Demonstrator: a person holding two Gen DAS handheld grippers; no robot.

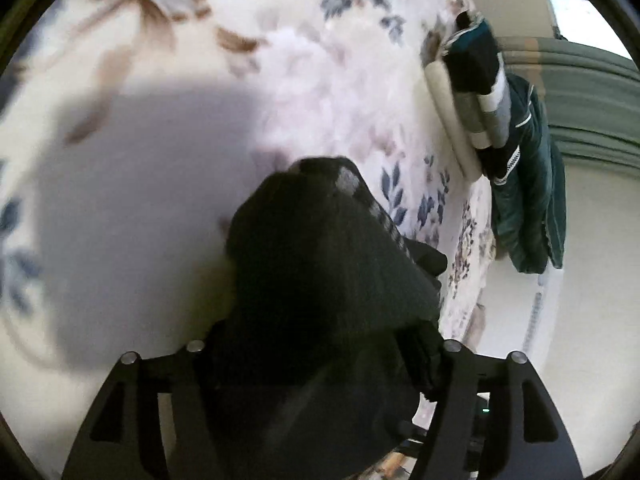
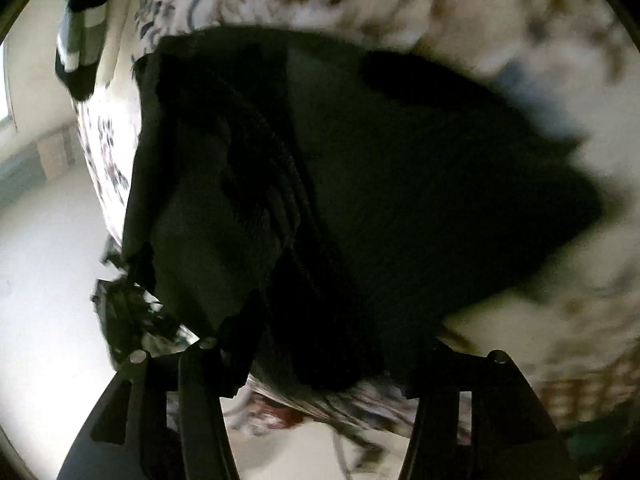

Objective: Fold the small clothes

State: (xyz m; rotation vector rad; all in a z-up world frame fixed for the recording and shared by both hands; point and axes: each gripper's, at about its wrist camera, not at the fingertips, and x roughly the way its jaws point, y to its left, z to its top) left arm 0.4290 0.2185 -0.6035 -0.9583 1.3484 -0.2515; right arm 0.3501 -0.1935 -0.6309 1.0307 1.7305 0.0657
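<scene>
Black garment: one dark knit piece [image 1: 320,272] is bunched over the left gripper [image 1: 320,360] and hangs above the flower-printed bed cover [image 1: 160,200]; a grey checked patch shows near its top.
Folded stack: one pile of folded clothes [image 1: 476,92], in black, teal, grey and white bands, sits at the far right edge of the bed cover.
Hanging garment: one dark green piece [image 1: 532,208] drapes off that same edge, just below the stack.
Left wrist view only: the green draped piece, green curtain folds [image 1: 592,92] behind it, and the garment's broad shadow on the bed cover.
Right wrist view only: the black garment [image 2: 380,184] spread wide and blurred, ribbed ridges running down its middle, with the other tool's dark frame [image 2: 128,312] at its lower left corner; the folded stack [image 2: 82,36] appears at the upper left, past the edge of the bed cover [image 2: 520,20].
Left tongs: fingers buried under the cloth; the garment sits between them and appears pinched, though the fingertips are hidden.
Right tongs: the right gripper [image 2: 320,360] has black cloth running down between its two fingers, which stand well apart at the base; the tips are covered, so whether they clamp the fabric cannot be told.
</scene>
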